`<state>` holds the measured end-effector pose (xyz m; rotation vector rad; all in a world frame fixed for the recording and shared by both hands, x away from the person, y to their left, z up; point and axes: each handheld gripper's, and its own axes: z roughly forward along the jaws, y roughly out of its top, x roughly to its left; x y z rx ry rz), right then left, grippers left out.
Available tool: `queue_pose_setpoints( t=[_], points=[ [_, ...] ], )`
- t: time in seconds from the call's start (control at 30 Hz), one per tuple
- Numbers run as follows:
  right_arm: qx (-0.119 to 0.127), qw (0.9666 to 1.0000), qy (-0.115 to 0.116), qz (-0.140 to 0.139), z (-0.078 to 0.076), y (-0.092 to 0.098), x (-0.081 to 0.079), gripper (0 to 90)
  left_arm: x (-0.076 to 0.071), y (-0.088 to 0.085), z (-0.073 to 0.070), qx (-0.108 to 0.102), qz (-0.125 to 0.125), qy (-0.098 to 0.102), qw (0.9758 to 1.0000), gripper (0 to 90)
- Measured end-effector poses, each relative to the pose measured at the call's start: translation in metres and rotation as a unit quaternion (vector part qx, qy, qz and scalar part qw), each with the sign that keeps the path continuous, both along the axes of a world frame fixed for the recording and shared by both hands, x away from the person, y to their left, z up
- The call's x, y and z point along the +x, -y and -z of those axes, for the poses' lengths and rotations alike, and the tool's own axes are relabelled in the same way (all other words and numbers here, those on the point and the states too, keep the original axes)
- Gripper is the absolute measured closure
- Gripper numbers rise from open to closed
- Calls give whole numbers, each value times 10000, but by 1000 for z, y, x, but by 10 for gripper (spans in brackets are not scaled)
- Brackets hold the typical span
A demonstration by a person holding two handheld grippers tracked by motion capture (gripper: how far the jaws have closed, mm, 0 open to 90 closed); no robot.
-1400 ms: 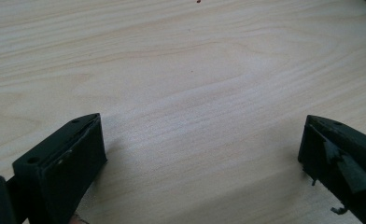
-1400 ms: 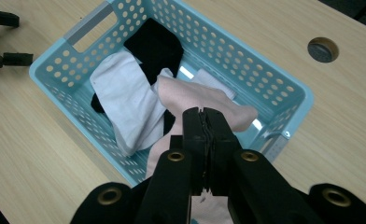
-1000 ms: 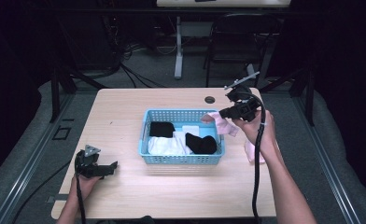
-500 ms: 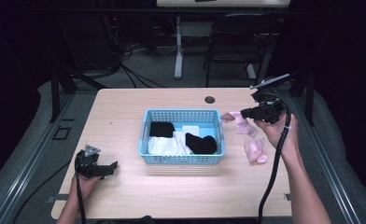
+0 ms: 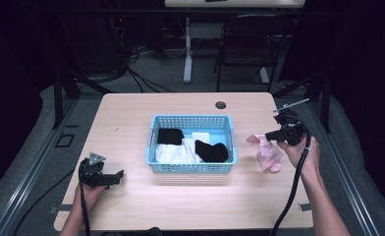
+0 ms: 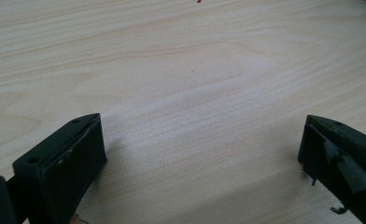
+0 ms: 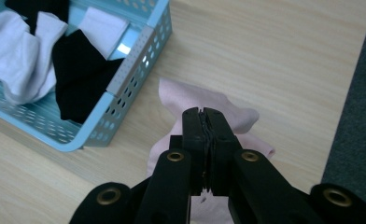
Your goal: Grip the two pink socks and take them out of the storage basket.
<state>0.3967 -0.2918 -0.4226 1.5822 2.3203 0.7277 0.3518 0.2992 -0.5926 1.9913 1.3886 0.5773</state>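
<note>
Your right tongs (image 7: 204, 116) are pressed together on a pink sock (image 5: 266, 151), pinching a fold of its cloth between the black jaws; in the right gripper view the jaws meet with only a thin line of fabric between them. The sock sits on the desk (image 5: 131, 123) just to the right of the blue basket (image 5: 190, 168), near its right wall but apart from it. In the high view its long axis runs slantwise: one end points up and left toward the basket, where your tongs grip it, and the other end points down and right toward your hand (image 5: 303, 152), lying flat on the wood. In the right gripper view the pink cloth (image 7: 204, 100) spreads past the jaw tips on both sides, with one lobe toward the basket corner and another toward the desk edge. Inside the basket lie white socks (image 5: 173, 152) and black socks (image 5: 212, 151), heaped together across the floor. Your left tongs (image 5: 113, 175) rest low over the near left part of the desk, well apart from the basket, with the jaws spread wide and bare wood (image 6: 195, 93) between them.
</note>
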Motion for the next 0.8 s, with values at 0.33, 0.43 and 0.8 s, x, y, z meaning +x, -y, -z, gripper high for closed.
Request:
queue_pose_setpoints(
  t=[0.33,0.43,0.8],
  points=[
    [-257,9976,-633,-55,56,-6,9,877,0,0,0,-4,-1,0,10000,7],
    [-224,9966,-792,-53,67,-5,11,775,0,0,0,-2,-1,0,10000,7],
    [315,9991,-285,34,41,12,0,338,0,0,0,-3,2,1,10000,7]
  ],
)
